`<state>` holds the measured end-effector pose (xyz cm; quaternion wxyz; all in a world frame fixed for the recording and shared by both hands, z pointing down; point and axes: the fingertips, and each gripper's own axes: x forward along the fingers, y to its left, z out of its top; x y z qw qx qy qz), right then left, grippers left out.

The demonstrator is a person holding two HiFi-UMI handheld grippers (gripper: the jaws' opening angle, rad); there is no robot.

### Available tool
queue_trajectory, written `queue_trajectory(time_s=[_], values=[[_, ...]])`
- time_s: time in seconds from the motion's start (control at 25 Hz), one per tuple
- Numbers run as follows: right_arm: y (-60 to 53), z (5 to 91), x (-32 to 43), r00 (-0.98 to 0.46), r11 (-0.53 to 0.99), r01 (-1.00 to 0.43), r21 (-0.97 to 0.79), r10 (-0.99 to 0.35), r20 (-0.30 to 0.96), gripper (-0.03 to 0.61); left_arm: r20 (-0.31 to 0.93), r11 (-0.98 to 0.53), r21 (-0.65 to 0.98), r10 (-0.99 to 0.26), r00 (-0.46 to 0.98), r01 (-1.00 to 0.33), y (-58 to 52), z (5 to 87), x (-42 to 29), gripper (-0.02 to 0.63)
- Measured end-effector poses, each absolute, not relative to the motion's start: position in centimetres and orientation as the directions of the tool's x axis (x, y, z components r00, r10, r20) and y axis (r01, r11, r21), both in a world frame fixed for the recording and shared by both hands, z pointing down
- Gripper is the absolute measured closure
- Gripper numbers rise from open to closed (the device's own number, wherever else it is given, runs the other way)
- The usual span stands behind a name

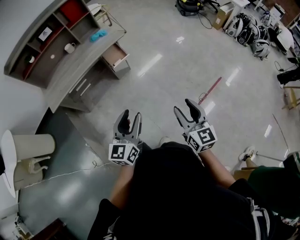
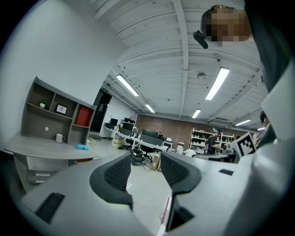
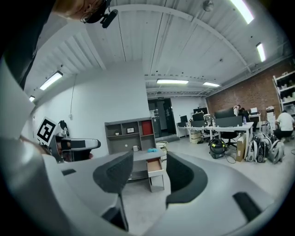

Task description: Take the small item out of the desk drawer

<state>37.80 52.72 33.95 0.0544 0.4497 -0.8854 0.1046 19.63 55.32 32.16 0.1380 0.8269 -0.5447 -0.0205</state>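
A grey desk (image 1: pixel 70 75) with a shelf unit stands at the far left, several steps away across the floor. Its small drawer (image 1: pixel 115 55) is pulled open, showing a brown inside; I cannot make out any item in it. In the right gripper view the drawer (image 3: pixel 154 166) shows between the jaws. A blue thing (image 1: pixel 98 35) and a white mug (image 1: pixel 69 47) are on the desk. My left gripper (image 1: pixel 130 121) and right gripper (image 1: pixel 187 110) are held up in front of the person, both open and empty.
A white lamp-like stand (image 1: pixel 28 150) is at the left edge, with a thin cable (image 1: pixel 61 176) on the dark floor patch. A red stick (image 1: pixel 210 90) lies on the floor ahead. Bags and equipment (image 1: pixel 248 28) line the far right. A wire basket (image 1: pixel 103 14) stands beside the desk.
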Motion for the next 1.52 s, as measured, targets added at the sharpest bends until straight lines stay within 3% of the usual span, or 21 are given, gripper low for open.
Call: queue_trajectory(time_s=[0.68, 1.52], values=[[46.4, 37.1, 34.9, -0.594, 0.574, -0.804, -0.157, -0.763, 0.253, 0.371, 0.161, -0.338, 0.296, -0.904, 0.395, -0.893, 50.1, 36.0, 16.6, 0.434], [18.2, 37.3, 14.8, -0.640, 0.650, -0.749, -0.128, -0.660, 0.394, 0.353, 0.158, -0.311, 0.371, -0.907, 0.390, -0.875, 21.0, 38.1, -2.3, 0.433]])
